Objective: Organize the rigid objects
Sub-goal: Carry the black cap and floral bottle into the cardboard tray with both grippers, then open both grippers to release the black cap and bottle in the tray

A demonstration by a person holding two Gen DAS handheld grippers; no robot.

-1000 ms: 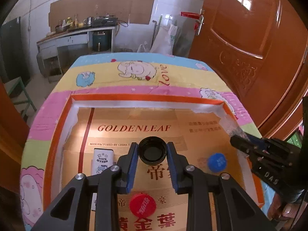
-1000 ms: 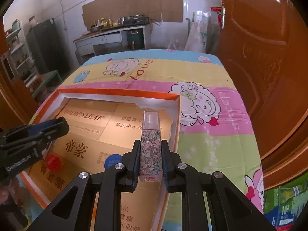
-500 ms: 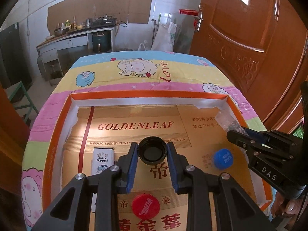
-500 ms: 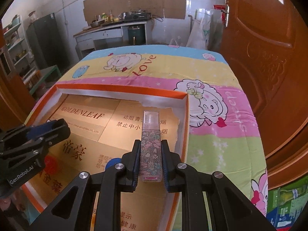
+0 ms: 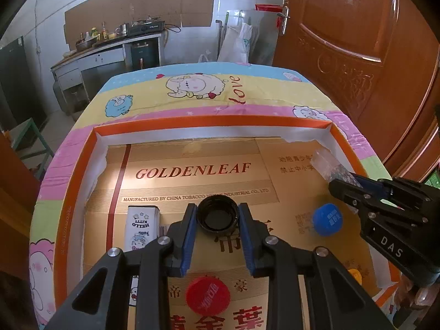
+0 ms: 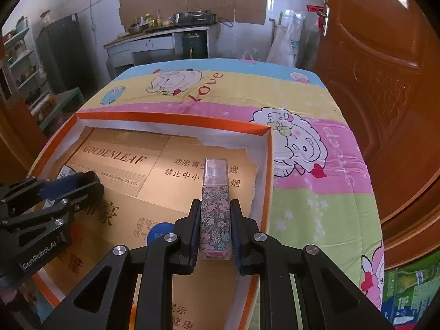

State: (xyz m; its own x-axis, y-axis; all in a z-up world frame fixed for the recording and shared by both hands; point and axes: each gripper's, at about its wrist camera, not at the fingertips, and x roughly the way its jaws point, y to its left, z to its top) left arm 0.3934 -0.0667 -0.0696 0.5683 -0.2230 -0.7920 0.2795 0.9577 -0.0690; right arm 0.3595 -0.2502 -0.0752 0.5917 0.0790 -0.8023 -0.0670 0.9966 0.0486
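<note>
— Left wrist view first: what has the left gripper (image 5: 217, 217) got?

— A black bottle cap (image 5: 217, 216), open side up. The blue pads sit against its sides, so the jaws are only partly closed, as wide as the cap itself. It hangs above the cardboard-lined tray (image 5: 211, 122), which rests on the cartoon-print cloth.

— And the other one?

— The right gripper (image 6: 215, 228) is pinched tight on a slim flowered spray bottle (image 6: 215, 209), clear top pointing away from the hand. It grips the patterned body low down, probably so the top stays free and the bottle can't swing.

— Where is that bottle, exactly?

— Over the tray's right-hand corner, just inside the orange wall, not resting on the cardboard as far as I can judge.

— What's lying in the tray?

— A red cap (image 5: 207, 294) near the front, a blue cap (image 5: 327, 219) to the right, a small Hello Kitty tin (image 5: 141, 227) on the left. A yellow bit shows beside the right gripper, too hidden to name.

— So each hand carries one thing?

— Yes, both seem poised for setting down in the tray.
</note>
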